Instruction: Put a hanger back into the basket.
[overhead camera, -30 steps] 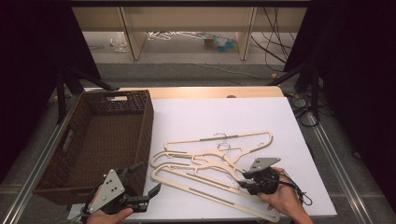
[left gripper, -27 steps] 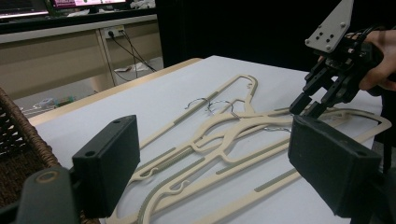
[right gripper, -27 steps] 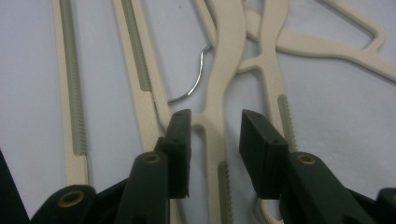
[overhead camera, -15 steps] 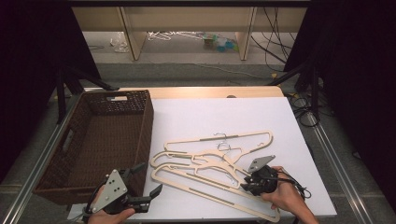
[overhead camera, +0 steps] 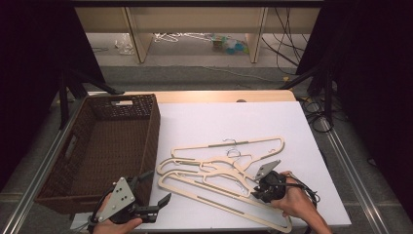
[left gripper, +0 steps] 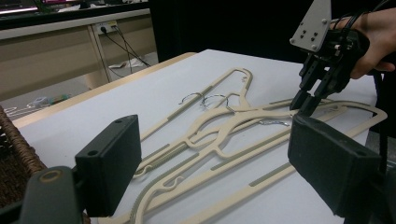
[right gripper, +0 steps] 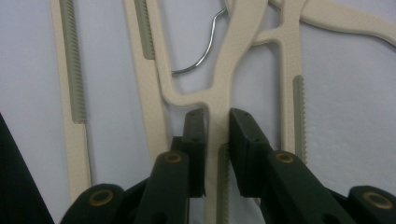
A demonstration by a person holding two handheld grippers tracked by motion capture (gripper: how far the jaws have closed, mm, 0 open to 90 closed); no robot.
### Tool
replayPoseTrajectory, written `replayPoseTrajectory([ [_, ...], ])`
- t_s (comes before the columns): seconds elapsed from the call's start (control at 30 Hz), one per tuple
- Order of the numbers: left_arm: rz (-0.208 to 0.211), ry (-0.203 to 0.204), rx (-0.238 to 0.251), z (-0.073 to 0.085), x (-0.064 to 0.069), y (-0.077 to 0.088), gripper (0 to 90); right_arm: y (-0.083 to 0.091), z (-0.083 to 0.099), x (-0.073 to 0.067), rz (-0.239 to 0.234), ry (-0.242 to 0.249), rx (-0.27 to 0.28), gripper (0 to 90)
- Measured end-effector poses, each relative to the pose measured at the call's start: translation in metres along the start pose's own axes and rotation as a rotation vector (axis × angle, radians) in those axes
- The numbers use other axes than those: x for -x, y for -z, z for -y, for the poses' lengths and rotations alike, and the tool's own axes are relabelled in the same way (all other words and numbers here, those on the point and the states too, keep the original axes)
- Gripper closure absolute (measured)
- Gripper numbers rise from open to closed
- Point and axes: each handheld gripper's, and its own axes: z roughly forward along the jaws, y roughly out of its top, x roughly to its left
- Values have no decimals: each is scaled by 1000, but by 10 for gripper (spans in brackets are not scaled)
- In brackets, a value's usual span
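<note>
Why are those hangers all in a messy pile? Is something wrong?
Yes, the cream hangers lie tangled across each other on the white table, hooks interlocked, beside the wicker basket. The right gripper pinches one hanger's arm. Nothing looks broken.

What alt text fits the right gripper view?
The right gripper has its jaws closed on a thin arm of a cream hanger, seen close from above. More hanger arms with ribbed grip strips lie alongside on the white table, and a metal hook curves behind.
</note>
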Motion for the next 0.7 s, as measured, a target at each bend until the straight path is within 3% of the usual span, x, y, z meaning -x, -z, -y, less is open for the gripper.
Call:
replayPoseTrajectory([
  [0.1,6,4,3,-1,2,-3,172,0,-1,1,-10,-9,-10,788],
  [0.27,35,-12,-20,-3,10,-12,173,-1,-3,3,-17,17,-23,786],
  [0.43,83,-27,-59,-9,21,-31,176,0,-6,0,1,42,-44,793],
  [0.53,91,-52,-123,-11,25,-48,180,2,-8,-1,15,56,-43,798],
  [0.7,120,-50,-223,-11,32,-88,192,13,-9,-1,48,97,-37,801],
])
